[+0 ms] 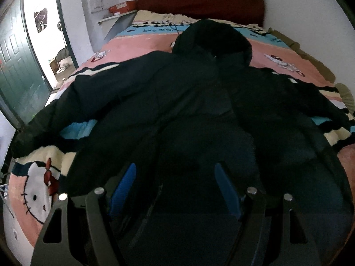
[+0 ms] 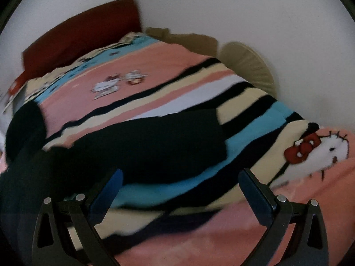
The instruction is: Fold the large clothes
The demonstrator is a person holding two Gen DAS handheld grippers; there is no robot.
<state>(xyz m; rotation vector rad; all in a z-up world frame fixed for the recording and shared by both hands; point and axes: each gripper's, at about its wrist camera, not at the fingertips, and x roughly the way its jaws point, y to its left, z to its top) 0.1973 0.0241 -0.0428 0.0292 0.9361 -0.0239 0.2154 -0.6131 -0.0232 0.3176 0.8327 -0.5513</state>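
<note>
Striped pink, cream and blue fleece covers the bed (image 1: 142,42) under my cameras. Spread flat across it lies the black hooded coat (image 1: 195,102), hood toward the red headboard (image 1: 199,0), sleeves out to both sides. My left gripper (image 1: 175,188) hangs wide open over its hem, holding nothing. My right gripper (image 2: 180,196) gapes empty beside one sleeve (image 2: 177,137).

Dim room, daylight thru doorway (image 1: 42,44); right view motion-blurred.
</note>
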